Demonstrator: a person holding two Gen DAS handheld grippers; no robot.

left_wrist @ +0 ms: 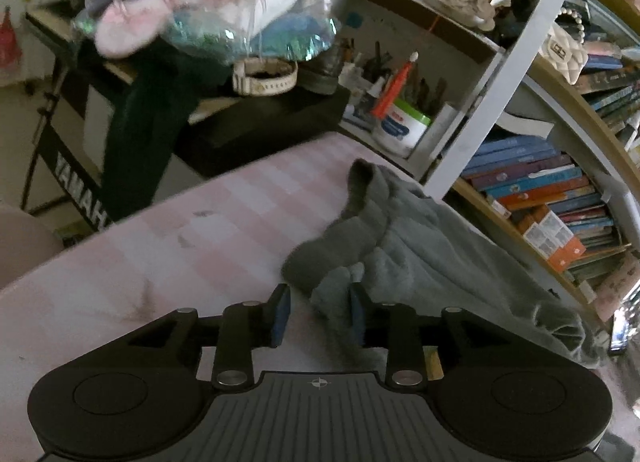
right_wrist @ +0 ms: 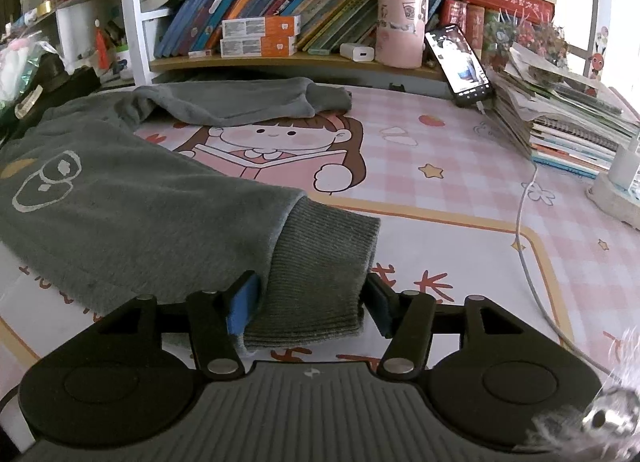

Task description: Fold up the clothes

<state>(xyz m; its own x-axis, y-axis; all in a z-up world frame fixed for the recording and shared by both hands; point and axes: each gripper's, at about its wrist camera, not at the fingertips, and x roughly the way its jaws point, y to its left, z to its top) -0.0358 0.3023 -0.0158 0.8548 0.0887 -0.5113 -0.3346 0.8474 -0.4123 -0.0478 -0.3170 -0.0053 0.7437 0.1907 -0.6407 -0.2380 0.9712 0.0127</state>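
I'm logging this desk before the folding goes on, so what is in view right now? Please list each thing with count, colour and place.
sweatshirt: one, grey, spread over the left of the desk mat, ribbed cuff nearest
desk mat: one, pink check with a cartoon girl, covering the desk
phone: one, black, screen lit, propped against the book stack at the back right
cable: one, white, trailing from the phone across the mat
mug: one, pink, on the shelf
books: many, mixed colours, on the shelf
left gripper: one, black with blue pads, open at the sweatshirt's edge
right gripper: one, black with blue pads, open around the cuff
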